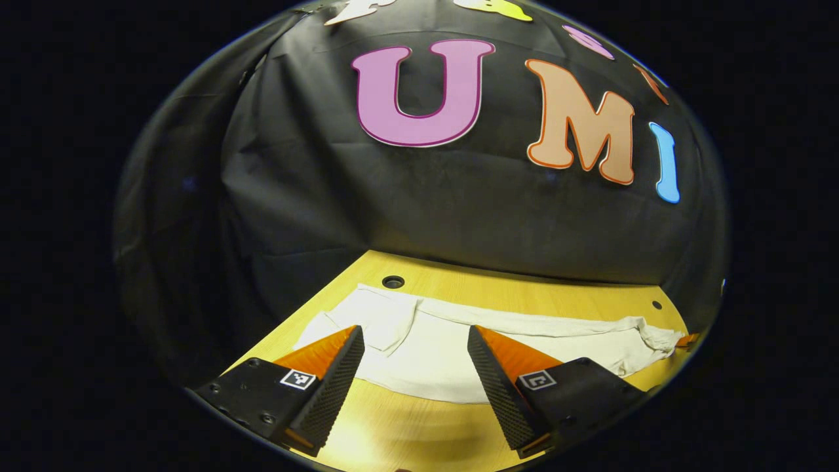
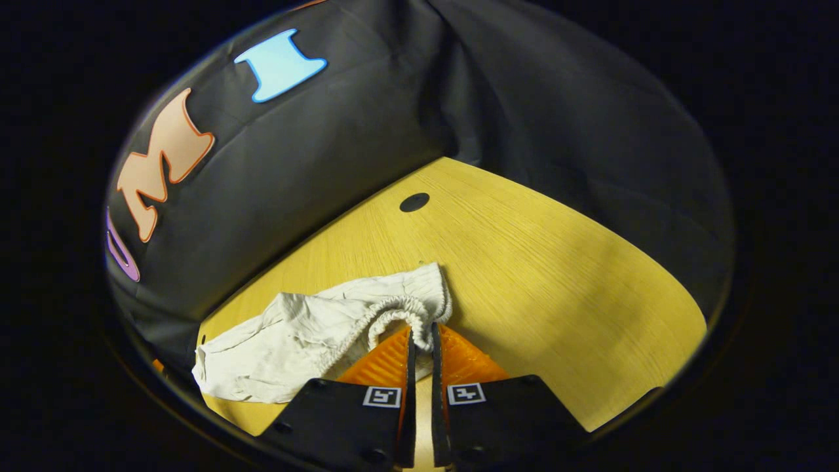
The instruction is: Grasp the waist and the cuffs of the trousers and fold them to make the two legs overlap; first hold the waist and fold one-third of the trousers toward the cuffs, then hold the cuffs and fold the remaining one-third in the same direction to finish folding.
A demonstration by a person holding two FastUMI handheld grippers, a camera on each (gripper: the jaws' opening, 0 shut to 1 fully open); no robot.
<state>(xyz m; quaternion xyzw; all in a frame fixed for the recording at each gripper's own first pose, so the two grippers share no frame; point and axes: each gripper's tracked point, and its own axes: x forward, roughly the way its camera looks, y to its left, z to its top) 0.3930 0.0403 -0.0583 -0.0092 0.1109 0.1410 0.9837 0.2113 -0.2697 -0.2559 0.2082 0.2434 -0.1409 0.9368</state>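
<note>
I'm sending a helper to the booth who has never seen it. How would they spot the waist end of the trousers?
On the yellow wooden table lie pale trousers. At one end, where the right gripper pinches the cloth, is the waist: a gathered, puckered elastic band, unlike the flat legs.

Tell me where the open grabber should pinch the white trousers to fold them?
Probably the cuff end of the white cloth trousers, lying flat on the yellow wooden table ahead of the left gripper. Come in low from the near edge, jaws wide, straddling that thin hem. The right gripper already pinches the gathered elastic waist.
</note>
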